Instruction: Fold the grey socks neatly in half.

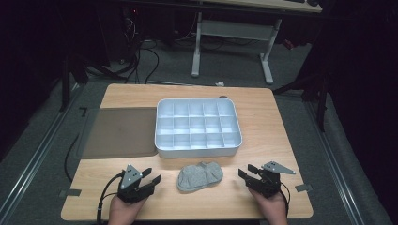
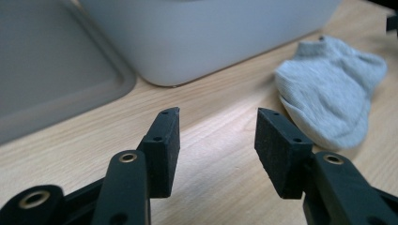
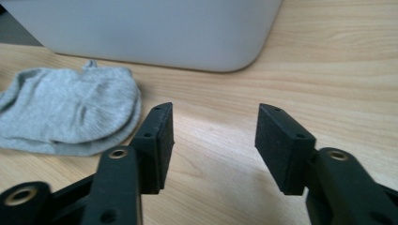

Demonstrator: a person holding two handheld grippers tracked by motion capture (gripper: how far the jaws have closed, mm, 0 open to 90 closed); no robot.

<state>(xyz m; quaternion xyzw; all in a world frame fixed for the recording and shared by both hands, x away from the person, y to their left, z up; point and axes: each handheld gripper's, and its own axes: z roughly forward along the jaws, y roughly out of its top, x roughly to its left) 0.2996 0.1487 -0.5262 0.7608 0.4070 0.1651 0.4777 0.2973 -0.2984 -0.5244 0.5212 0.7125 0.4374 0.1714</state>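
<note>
1. The small grey knitted ankle sock (image 1: 200, 176) lies flat on the pale wooden surface (image 1: 263, 126), between the two grippers and just in front of the white plastic divided tray (image 1: 198, 127).
2. The left gripper (image 1: 152, 177) has its fingers (image 2: 162, 150) spread, with bare wood between them and nothing held. Seen along these fingers, the sock (image 2: 331, 96) lies ahead and off to the right, apart from the pads.
3. The right gripper (image 1: 246, 171) is likewise released, its fingers (image 3: 155, 147) wide over bare wood. From here the sock (image 3: 70, 110) lies ahead and to the left, its nearest edge just beside the left-hand finger but seemingly not touching it.
4. The sock's long axis runs roughly from one gripper to the other, so each gripper faces one end of it.
5. Neither hand looks clearly nearer; in the high view the left fingertips seem a little closer to their end.
6. To the far side of the left fingers sits a flat grey-brown lid (image 1: 119, 132), beside the tray.
7. My judgement: each hand need only swing inward to reach its end of the sock.
</note>
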